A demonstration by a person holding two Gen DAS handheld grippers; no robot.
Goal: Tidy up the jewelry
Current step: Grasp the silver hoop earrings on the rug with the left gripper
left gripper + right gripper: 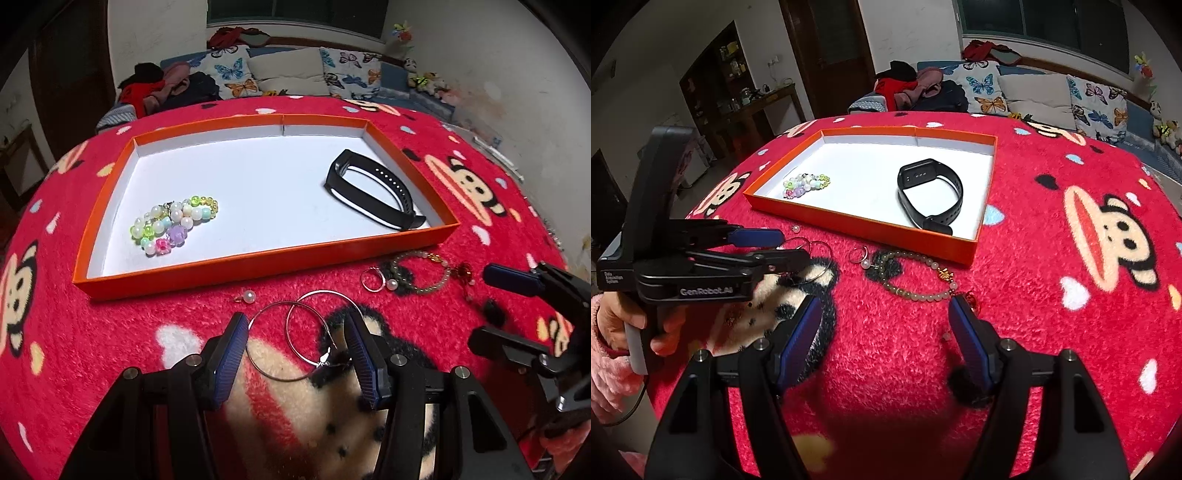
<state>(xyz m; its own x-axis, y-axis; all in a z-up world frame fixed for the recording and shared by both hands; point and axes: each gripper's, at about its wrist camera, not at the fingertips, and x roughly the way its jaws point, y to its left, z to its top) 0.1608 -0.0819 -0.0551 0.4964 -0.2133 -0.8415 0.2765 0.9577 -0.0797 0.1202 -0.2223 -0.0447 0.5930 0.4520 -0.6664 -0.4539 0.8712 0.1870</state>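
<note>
The orange tray (258, 262), already holding the smartwatch (373, 192) and bead bracelet (173, 221), is seen beyond both grippers. The jade bracelet (916, 280) lies ahead of the wide-open right gripper (886, 321); the two hoop earrings (295, 339) sit between the spread fingers of the left gripper (295, 343). Thin hoops may be pinched poorly and slip, or snag in the plush blanket (110, 332).

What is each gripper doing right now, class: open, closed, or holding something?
Left gripper: open, holding nothing, poised around the hoop earrings.
Right gripper: open, holding nothing, near the beaded bracelet.
</note>
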